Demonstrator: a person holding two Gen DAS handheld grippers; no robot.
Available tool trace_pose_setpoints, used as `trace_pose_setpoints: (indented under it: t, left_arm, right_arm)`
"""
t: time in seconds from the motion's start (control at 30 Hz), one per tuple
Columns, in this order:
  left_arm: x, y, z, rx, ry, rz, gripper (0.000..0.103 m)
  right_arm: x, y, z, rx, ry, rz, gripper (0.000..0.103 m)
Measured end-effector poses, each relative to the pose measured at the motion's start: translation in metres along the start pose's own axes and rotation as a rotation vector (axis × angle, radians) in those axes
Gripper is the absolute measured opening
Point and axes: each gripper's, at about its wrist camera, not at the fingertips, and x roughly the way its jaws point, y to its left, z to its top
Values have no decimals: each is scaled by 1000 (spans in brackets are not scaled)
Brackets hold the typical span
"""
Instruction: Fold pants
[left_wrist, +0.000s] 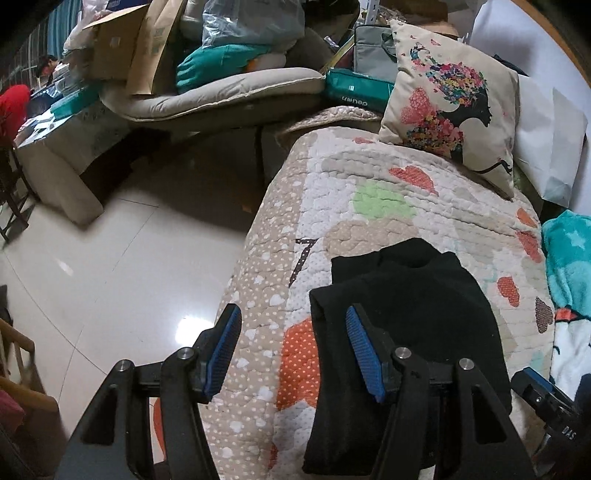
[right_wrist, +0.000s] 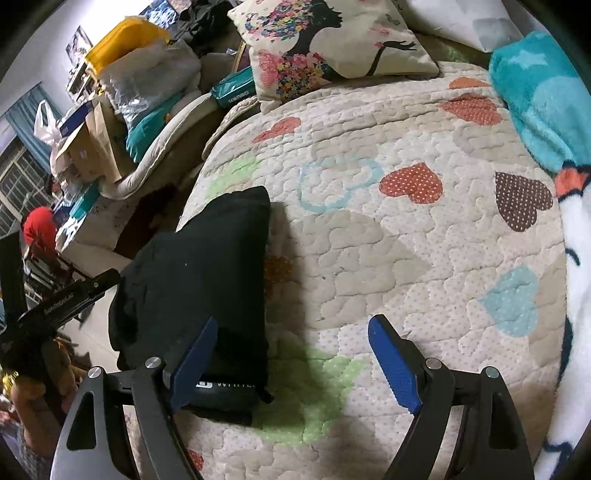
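Setting: a bed covered by a quilt (right_wrist: 388, 240) printed with hearts, seen from two wrist cameras.
Pants: black pants (right_wrist: 199, 273) lie on the quilt near the bed's edge beside the floor, already gathered into a compact, layered bundle with a waistband label showing at the near end.
Left tool: the left tool (left_wrist: 295, 354) hangs over the near edge of the pants, blue pads spread wide, gripping nothing; one pad is above the black cloth, the other above bare quilt.
Right tool: the right tool (right_wrist: 291, 362) has its pads spread wide and empty, one pad over the pants' near end, the other over quilt.
Step in hand: the folding looks nearly or fully done; both tools appear to have let go.
Next move: probably a last tidy, pressing the bundle flat or squaring its edges, if anything.
Surroundings: a printed cushion (left_wrist: 450, 110) at the head of the bed, a teal blanket (right_wrist: 543, 96) along the far side, piled boxes and bags beyond the floor.
Obstacles: nothing lies on the pants; the bed's edge is close, so a push that way risks a slide.
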Motion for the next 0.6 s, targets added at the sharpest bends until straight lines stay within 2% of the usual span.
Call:
trace_pose_setpoints:
  t: [0.23, 0.4, 0.6]
  left_arm:
    - [-6, -5, 3, 4, -4, 3, 59]
    - [-15, -15, 4, 40, -48, 25, 59]
    - [-20, -20, 5, 68, -77, 35, 59]
  right_arm:
    - [2, 2, 0, 5, -4, 3, 88]
    - [4, 2, 3, 12, 4, 13, 88]
    - [7, 8, 23, -14, 40, 26, 88]
